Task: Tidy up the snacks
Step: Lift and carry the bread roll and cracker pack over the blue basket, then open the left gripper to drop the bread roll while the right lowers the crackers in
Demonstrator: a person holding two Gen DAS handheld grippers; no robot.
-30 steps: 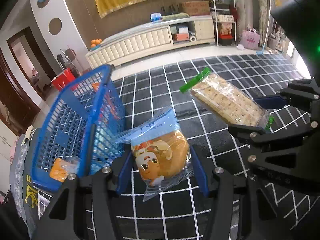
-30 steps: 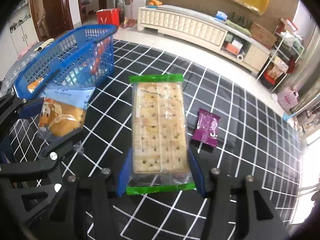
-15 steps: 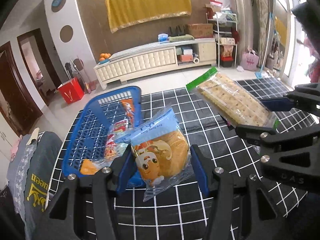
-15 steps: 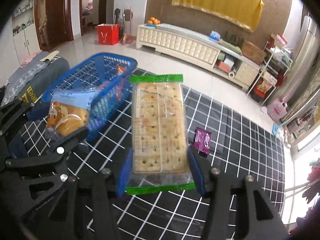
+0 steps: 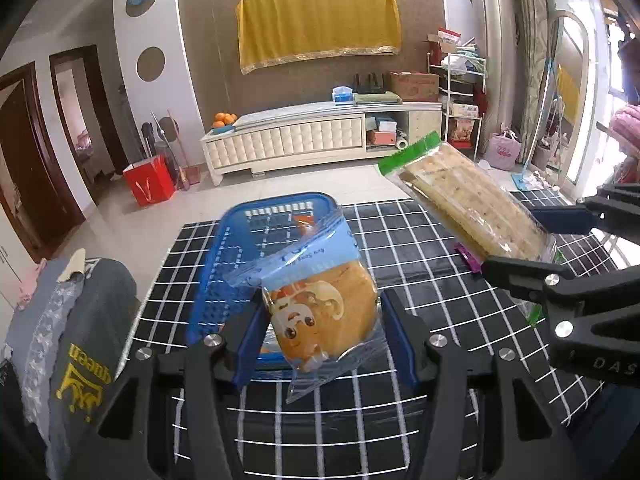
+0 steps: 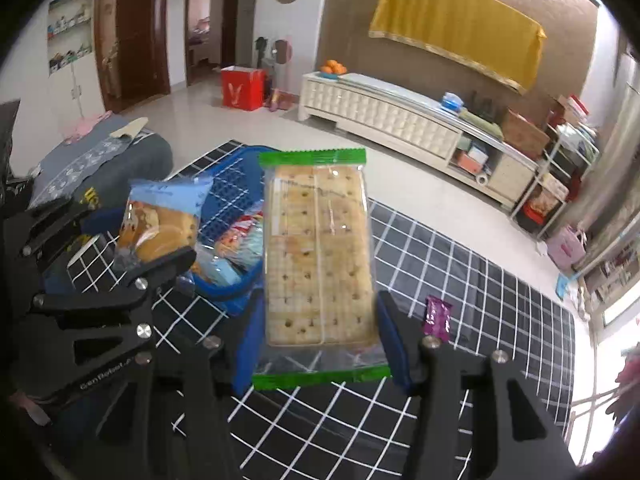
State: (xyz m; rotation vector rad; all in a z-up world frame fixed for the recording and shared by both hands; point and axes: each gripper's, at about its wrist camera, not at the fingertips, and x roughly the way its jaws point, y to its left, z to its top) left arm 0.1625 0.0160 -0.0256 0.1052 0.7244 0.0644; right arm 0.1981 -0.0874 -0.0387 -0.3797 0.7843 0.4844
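Note:
My left gripper [image 5: 320, 344] is shut on a bagged bun with a cartoon face [image 5: 320, 312], held high above the black grid rug. It also shows in the right wrist view [image 6: 160, 224]. My right gripper [image 6: 316, 344] is shut on a long cracker pack with green ends [image 6: 318, 256], seen at the right in the left wrist view [image 5: 472, 208]. A blue basket [image 5: 248, 216] with several snack packs [image 6: 236, 244] stands on the rug below and ahead of both. A purple snack pack [image 6: 438, 318] lies on the rug to the right.
The black rug with white grid lines [image 6: 480, 300] covers the floor. A grey garment with yellow letters [image 5: 80, 320] lies at the left. A white cabinet [image 5: 320, 140] and a red bag [image 5: 148, 184] stand far back.
Both grippers have risen and tilted up with their packs; the basket now sits lower and smaller in view, and more of the room shows.

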